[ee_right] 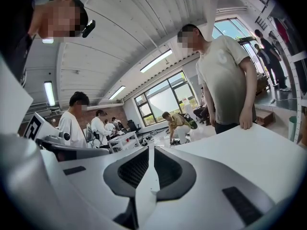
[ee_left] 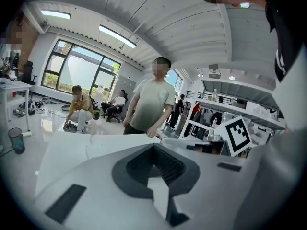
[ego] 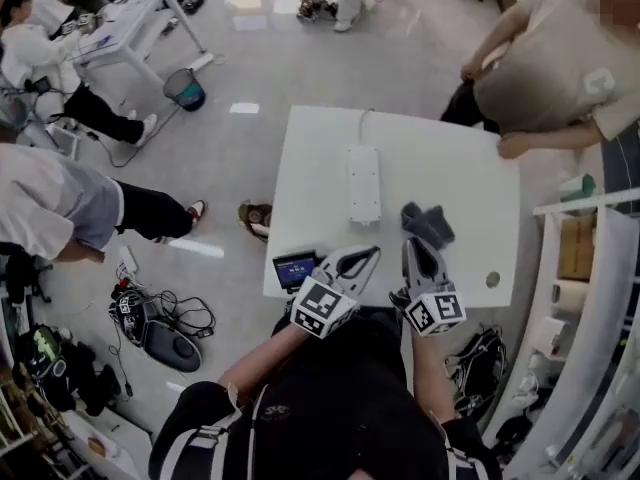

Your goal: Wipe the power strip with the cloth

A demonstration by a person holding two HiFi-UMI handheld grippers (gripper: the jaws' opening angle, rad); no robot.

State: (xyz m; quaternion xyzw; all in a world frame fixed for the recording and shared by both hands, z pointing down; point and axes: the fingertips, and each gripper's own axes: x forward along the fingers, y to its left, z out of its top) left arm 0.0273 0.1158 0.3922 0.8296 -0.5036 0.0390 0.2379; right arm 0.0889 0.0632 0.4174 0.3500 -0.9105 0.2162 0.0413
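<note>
**A:** How far had the wiping got?

**B:** By the look of it, it had not begun. The power strip (ego: 363, 183) lay lengthwise on the table (ego: 470, 183), left of the middle, with its cord (ego: 364, 120) running toward the far edge. The cloth (ego: 428, 224) sat crumpled to the right of the strip's near end, apart from it and closer to the near edge.

**A:** And the grippers?

**B:** Both were at the near edge. The left gripper (ego: 374, 252) had its jaws closed tip to tip on nothing. The right gripper (ego: 412, 243) had its jaws drawn almost together, with only a thin slit between them. Its tip met the cloth's near edge in the head view, but its own view showed no cloth between the jaws.

**A:** So what was left?

**B:** Probably everything: a sure hold on the cloth, carrying it to the strip, and the wiping itself.
</note>
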